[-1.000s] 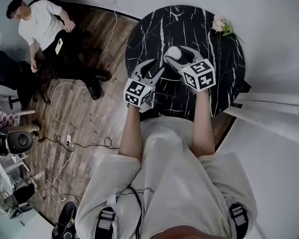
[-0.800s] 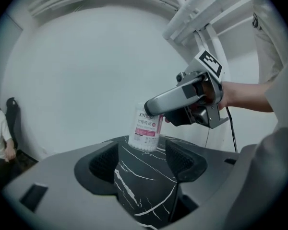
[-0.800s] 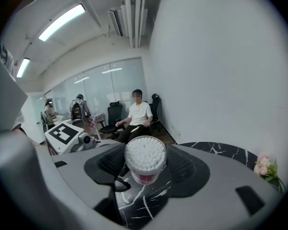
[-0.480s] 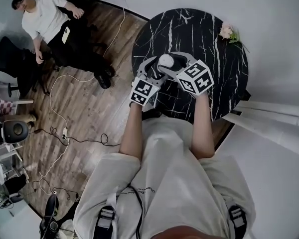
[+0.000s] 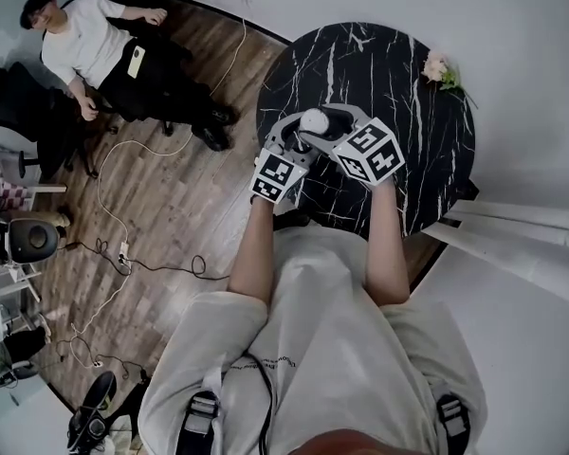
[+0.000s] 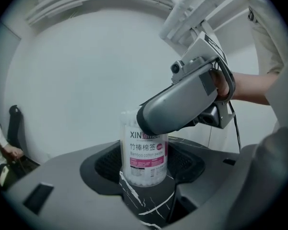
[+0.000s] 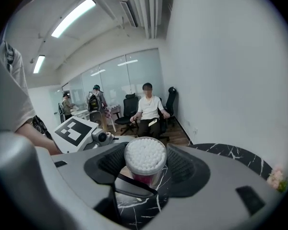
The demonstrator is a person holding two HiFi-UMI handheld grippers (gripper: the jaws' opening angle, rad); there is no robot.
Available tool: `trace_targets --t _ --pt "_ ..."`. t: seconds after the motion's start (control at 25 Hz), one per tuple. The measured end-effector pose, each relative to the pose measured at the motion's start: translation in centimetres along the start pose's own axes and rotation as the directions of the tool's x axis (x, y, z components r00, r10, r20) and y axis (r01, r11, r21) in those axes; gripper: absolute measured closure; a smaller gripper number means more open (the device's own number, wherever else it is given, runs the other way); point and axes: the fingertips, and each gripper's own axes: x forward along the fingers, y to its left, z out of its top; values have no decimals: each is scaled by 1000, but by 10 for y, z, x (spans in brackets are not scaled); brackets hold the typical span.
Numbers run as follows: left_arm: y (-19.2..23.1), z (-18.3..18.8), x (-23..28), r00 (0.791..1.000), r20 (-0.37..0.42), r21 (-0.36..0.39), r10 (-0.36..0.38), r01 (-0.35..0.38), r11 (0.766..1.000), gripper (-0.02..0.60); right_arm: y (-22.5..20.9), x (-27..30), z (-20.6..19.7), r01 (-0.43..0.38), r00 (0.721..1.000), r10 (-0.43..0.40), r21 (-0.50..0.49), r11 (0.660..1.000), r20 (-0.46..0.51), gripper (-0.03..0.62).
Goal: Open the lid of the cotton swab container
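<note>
The cotton swab container (image 5: 313, 119), a clear cylinder with a pink label (image 6: 145, 153), stands on the black marble table (image 5: 408, 74). My left gripper (image 5: 297, 136) has just been closing its jaws, with the container's lower body between them; the pads (image 6: 110, 163) meet its sides. My right gripper (image 5: 321, 121) comes in from the right and is shut on the container's top, its pads against the clear lid over the white swab tips (image 7: 145, 156). In the left gripper view, one of the right gripper's grey fingers (image 6: 175, 107) hides the lid.
A small pink flower (image 5: 439, 68) lies at the table's far right edge. A person (image 5: 85, 45) sits on a chair on the wooden floor to the left, where cables (image 5: 123, 245) run. A white wall stands behind the table.
The right gripper moved left across the table with the container in its jaws. The container now stands between the left gripper's jaws, which were apart from it a second ago.
</note>
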Motion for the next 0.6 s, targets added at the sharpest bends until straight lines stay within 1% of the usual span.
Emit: trace_targets --t 0.08,0.12,0.2,0.24,0.28,0.36,0.52,0.6 --pt "1 3 -3 1000 13 -11 -1 1 1000 313 4 -1 6 4 998 -1 -49 999 57 299" --pt "2 6 -4 1000 22 -16 0 0 1000 313 6 -2 10 13 995 -4 -94 995 95 299" --pt "4 11 -6 999 43 -29 1 0 1000 313 10 -5 19 47 984 -14 -183 982 179 299" --pt "5 12 -7 999 50 -34 2 0 999 313 12 -6 23 63 977 -18 -205 977 214 299" --pt "5 13 -8 999 54 -36 3 -1 999 313 13 -7 25 73 971 -20 -213 974 240 299" --pt "5 15 -9 999 53 -33 7 -5 999 313 14 -8 26 70 965 -12 -214 974 261 299" --pt "1 15 -13 999 42 3 18 -18 1000 313 21 -8 26 12 961 47 -213 977 274 299" --pt "-3 14 -16 999 42 7 21 -22 1000 313 26 -7 26 -20 958 77 -205 979 277 299"
